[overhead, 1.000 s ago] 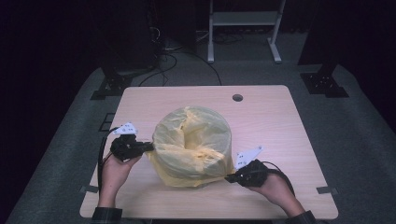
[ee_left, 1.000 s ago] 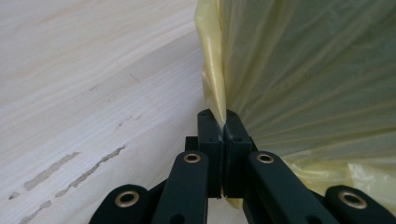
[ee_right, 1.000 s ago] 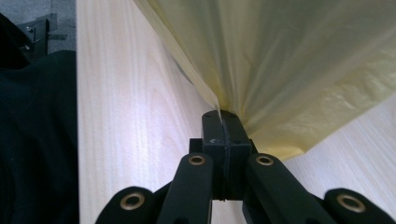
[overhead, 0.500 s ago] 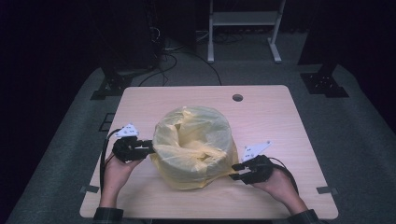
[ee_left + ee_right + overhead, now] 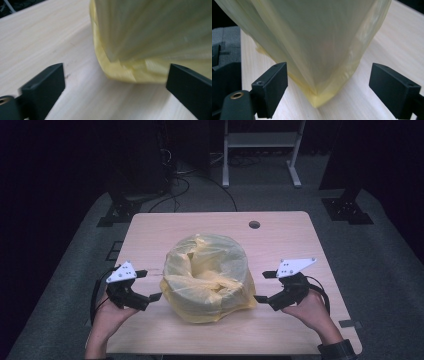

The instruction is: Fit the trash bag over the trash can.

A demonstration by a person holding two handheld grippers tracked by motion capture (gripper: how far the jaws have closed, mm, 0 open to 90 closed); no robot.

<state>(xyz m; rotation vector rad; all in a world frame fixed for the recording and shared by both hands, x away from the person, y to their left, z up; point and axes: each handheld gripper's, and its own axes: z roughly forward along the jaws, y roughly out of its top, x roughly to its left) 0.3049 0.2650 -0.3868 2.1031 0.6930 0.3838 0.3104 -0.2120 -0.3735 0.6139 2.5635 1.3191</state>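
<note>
A yellow plastic bag (image 5: 207,275) sits bunched over a round shape in the middle of the wooden table (image 5: 295,240), its mouth crumpled inward on top. My left gripper (image 5: 149,285) hovers just left of the bag, open, its jaws having just opened with nothing pressed between them. My right gripper (image 5: 263,286) is just right of the bag and likewise open after opening. In the left gripper view the bag's folded bottom edge (image 5: 125,71) lies ahead of the spread jaws of the left gripper (image 5: 115,75). In the right gripper view a bag corner (image 5: 322,97) rests on the table ahead of the right gripper (image 5: 328,72).
A round cable hole (image 5: 254,224) is near the table's far edge. Behind the table stand a white frame (image 5: 260,142) and two black stand feet (image 5: 120,212) (image 5: 347,210), with cables on the grey floor.
Both grippers have opened, let go of the bag's sides and drawn outward from it; the right one has also risen. The bag has slumped a little wider.
</note>
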